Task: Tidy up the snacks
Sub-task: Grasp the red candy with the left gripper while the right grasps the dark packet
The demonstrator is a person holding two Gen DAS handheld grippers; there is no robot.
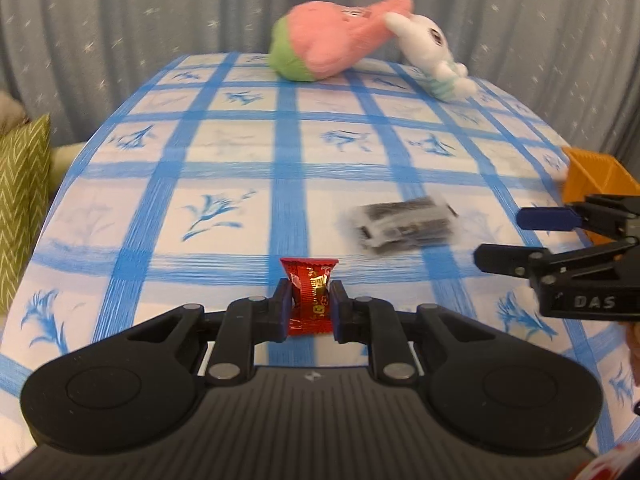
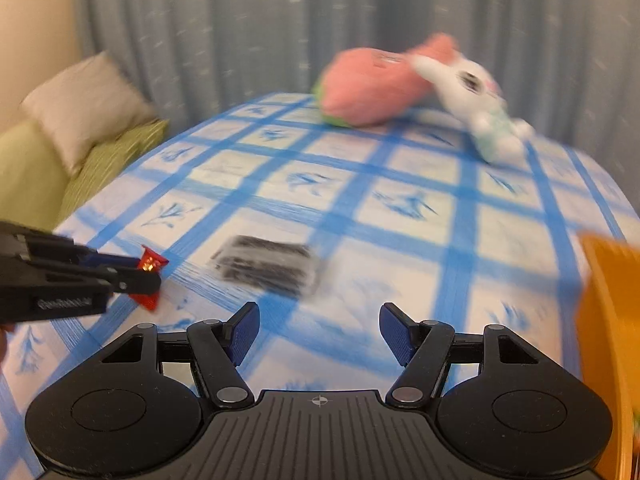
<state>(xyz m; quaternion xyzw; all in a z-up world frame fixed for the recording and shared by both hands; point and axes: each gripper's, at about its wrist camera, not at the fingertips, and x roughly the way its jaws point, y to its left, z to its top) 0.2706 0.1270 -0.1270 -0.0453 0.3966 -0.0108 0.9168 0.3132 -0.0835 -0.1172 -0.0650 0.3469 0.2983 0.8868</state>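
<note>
Left gripper (image 1: pixel 311 304) clamped on a red candy (image 1: pixel 310 294), blue pads (image 1: pixel 285 308) pressed against the wrapper's waist, twisted ends fanned out above and below. In the right wrist view, seen from the side at the left edge (image 2: pixel 154 270), wrapper poking out past the fingertips. Whether lifted clear of the blue checked tablecloth (image 1: pixel 240 216) or resting on it, could not be told.

Right gripper (image 2: pixel 320 334) spread, nothing between the pads, aimed down toward the cloth just short of a dark clear-wrapped snack packet (image 2: pixel 266 266). Same packet lying flat in the left wrist view (image 1: pixel 404 224), beyond and to the right of the candy, blurred. Orange basket (image 1: pixel 596 178) standing at the right side of the table, likely the place for the snacks; contents not visible. Pink and green plush toy (image 1: pixel 324 46) and white plush toy (image 1: pixel 430 54) resting at the far end, well apart from the work.

Judged as the step in hand: candy secured, carry to the basket due. Best done by lifting straight up before travelling, keeping the pinch on the waist rather than a flimsy end, and passing behind or above the right gripper to avoid a knock. Release best made low inside the basket wall. For the packet, a grasp across the short width advisable, pads lowered to cloth level first, since slippery film could slide away.
</note>
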